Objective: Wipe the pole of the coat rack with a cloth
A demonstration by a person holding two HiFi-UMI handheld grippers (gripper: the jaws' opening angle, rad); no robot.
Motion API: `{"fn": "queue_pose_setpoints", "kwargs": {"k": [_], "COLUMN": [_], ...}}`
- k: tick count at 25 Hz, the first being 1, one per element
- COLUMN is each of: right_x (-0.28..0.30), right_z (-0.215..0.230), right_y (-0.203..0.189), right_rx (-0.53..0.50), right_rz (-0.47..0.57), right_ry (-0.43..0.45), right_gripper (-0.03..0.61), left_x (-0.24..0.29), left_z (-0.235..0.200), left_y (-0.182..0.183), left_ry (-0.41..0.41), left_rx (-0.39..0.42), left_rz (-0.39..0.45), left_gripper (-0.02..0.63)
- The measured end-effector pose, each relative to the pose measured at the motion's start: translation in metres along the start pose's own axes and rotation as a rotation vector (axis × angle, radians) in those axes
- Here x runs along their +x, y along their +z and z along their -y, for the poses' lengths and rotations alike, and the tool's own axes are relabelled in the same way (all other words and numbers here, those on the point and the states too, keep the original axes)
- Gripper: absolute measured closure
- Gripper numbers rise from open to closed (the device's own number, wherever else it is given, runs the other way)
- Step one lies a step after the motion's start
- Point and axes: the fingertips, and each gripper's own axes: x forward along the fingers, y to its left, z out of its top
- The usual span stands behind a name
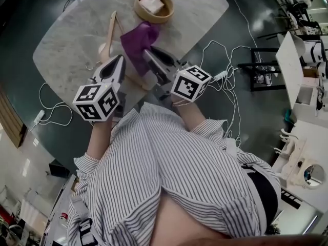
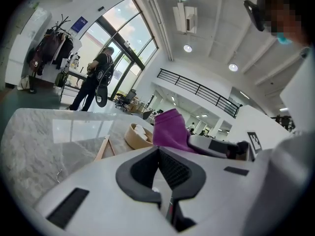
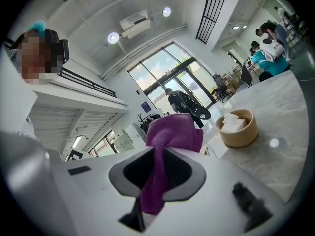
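The right claw [image 3: 158,154] grips a purple cloth [image 3: 173,131] above the surface [image 1: 72,35]. The left claw [image 2: 158,151] is clenched, empty.

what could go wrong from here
1. The right tool pinches only a narrow fold of the cloth, so it may slip out while rubbing.
2. The left tool is shut on nothing and the rack lies unheld on the table, so it may slide toward the bowl.
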Motion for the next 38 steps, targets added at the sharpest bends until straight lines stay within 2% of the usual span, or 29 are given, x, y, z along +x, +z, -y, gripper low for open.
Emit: {"fn": "queue_pose_setpoints", "kwargs": {"k": [9, 30, 38], "right_x": [0.02, 0.066, 0.1], "right_z": [-0.001, 0.063, 0.095], "right_y": [-0.021, -0.014, -0.015], "right_rx": [0.009, 0.057, 0.049], "right_rz": [-0.032, -0.153, -0.197], "right_ry": [-0.014, 0.025, 0.02], "right_gripper": [0.517, 0.517, 0.517], "left_x": [-0.003, 0.055, 0.07], "left_z": [-0.022, -0.065, -0.098], "left_y": [-0.006, -0.002, -0.008], "left_ry": [-0.003, 0.121, 0.188], "left_rx": [-0.004, -0.099, -0.133], "left_rz": [-0.042, -0.047, -0.072], "left_gripper": [0.604, 0.604, 0.604]}}
